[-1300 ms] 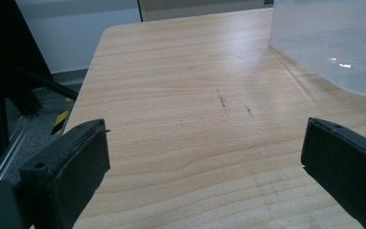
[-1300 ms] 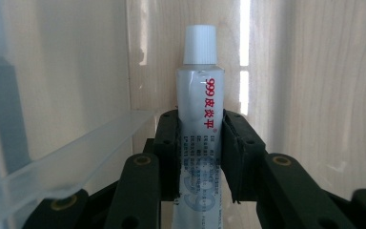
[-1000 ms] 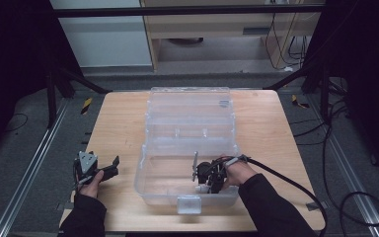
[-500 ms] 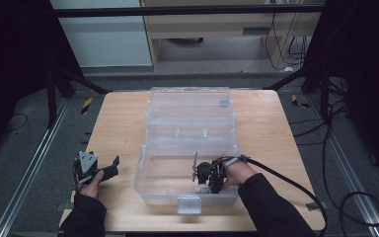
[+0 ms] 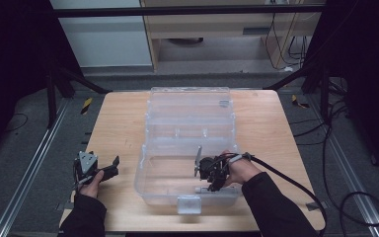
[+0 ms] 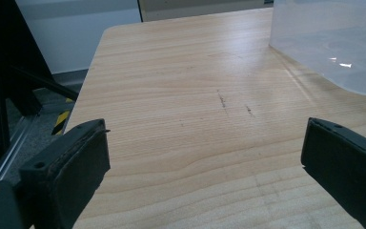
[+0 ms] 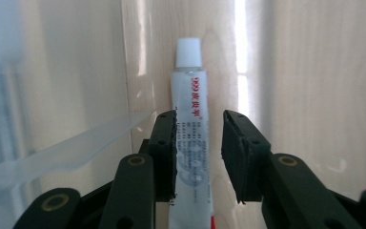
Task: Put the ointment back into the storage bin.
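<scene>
Right gripper (image 7: 199,157) is straddling the tube (image 7: 192,143) in the clear box (image 5: 187,123), jaws partly apart, left pad touching; risking it slipping sideways on closing, while the left gripper (image 6: 205,167) is idling wide apart.

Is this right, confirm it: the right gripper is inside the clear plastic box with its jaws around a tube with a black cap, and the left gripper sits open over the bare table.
Not quite: the cap is white, as the right gripper view shows. The right gripper is inside the clear plastic box, jaws either side of the white-capped tube, and the left gripper sits open over the bare table.
</scene>
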A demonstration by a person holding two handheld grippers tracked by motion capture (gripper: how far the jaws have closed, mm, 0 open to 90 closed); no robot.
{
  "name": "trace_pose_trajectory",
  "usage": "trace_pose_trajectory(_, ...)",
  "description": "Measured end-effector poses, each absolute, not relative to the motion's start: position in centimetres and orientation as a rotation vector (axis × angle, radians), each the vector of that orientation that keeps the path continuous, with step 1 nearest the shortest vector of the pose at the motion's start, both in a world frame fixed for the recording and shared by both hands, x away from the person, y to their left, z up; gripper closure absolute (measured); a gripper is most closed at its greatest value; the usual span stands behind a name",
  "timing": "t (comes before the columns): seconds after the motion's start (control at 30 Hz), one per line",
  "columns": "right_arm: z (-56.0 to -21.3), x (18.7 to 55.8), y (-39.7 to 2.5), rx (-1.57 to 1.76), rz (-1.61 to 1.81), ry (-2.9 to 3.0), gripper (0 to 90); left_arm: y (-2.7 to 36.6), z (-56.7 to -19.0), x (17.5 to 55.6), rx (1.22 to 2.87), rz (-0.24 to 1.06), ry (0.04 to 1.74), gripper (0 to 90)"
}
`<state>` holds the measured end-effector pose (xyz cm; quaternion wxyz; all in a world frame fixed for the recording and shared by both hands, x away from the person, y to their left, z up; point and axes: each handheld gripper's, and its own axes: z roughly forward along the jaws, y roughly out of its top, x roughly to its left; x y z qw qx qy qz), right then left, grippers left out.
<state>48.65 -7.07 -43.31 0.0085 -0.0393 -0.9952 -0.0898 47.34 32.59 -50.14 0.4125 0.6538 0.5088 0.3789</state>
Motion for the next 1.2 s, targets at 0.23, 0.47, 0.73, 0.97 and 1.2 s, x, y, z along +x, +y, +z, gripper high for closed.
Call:
trace_pose_trajectory(0.23, -40.3, 48.3, -8.6, -0.174, -0.483, -3.119, 59.8, 32.6, -50.1, 47.3, 1.645, 0.953, 1.279, 1.8)
trace_pose_trajectory(0.47, -37.0, 48.1, -10.8, -0.302, -0.808, -3.113, 52.3, 32.6, -50.1, 47.3, 1.645, 0.953, 1.280, 1.8)
trace_pose_trajectory(0.73, -35.0, 47.4, -14.0, -0.477, -1.169, -3.102, 45.1, 32.6, -50.1, 47.3, 1.644, 0.953, 1.281, 1.8)
trace_pose_trajectory(0.97, -34.7, 46.9, -17.6, -0.787, -1.443, -3.052, 34.7, 32.6, -50.1, 47.3, 1.644, 0.954, 1.283, 1.8)
trace_pose_trajectory(1.2, -35.2, 46.6, -20.5, -0.971, -1.665, -3.003, 26.3, 32.6, -50.1, 47.3, 1.645, 0.955, 1.282, 1.8)
